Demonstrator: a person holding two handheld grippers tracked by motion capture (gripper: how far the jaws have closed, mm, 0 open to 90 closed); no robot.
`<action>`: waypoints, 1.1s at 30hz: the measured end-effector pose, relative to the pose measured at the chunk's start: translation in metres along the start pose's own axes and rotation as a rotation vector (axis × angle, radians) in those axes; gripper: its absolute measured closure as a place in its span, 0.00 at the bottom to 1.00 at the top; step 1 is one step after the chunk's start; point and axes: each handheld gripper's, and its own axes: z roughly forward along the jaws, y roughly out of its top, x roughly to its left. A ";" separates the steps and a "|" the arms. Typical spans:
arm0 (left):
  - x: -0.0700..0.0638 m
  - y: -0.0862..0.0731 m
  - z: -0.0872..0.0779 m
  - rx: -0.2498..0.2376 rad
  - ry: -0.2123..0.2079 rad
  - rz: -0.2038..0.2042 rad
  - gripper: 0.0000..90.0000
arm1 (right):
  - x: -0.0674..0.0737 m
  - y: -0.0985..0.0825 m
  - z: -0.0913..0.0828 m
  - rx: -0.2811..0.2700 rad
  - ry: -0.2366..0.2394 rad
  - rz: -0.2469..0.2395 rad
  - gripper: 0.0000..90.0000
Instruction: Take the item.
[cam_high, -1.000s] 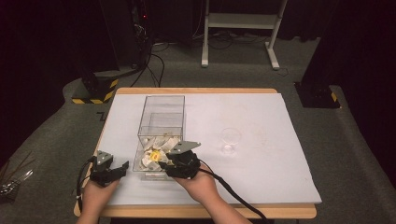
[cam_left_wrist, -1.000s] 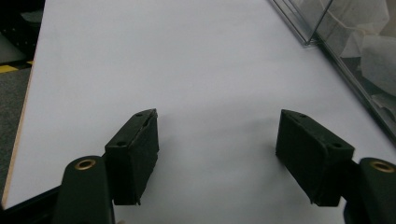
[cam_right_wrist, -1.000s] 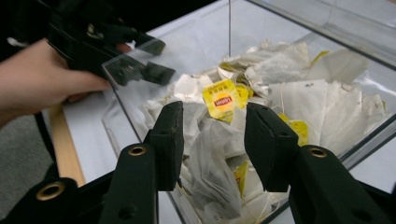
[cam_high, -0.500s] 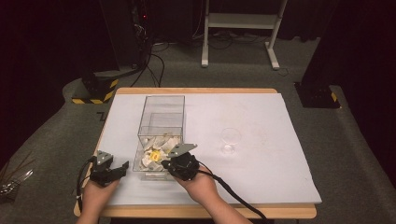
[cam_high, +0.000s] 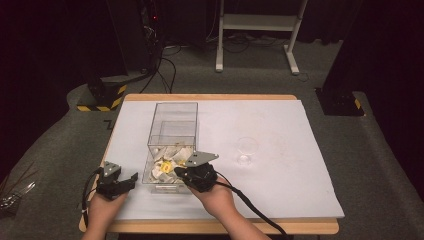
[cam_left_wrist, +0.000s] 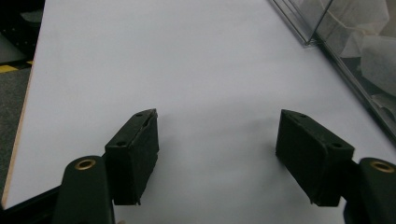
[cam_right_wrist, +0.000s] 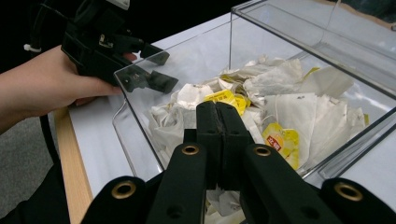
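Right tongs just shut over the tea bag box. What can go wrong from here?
1. The right tongs, jaws just closed flush, show no tea bag between them: possibly an empty lift.
2. They sit by the clear box's near wall; pulling back may drag it.
3. The open left tongs aren't bracing it.

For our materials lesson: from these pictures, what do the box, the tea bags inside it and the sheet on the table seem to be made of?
Box: clear, glossy rigid plastic, probably acrylic; contents show through, edges glint.
Tea bags: thin, matt, crinkled white paper, some with yellow printed tags.
Sheet: smooth, matt white, likely paper; the table edge looks like wood.
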 end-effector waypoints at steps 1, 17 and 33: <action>0.000 0.000 0.000 0.000 0.000 0.002 0.33 | 0.000 0.000 0.000 -0.003 -0.001 0.002 1.00; 0.000 0.000 0.000 0.000 0.001 0.003 0.33 | -0.001 0.004 -0.003 -0.057 -0.008 0.010 1.00; 0.000 0.000 0.000 -0.001 0.001 0.004 0.33 | -0.008 0.009 -0.021 -0.112 -0.029 0.018 1.00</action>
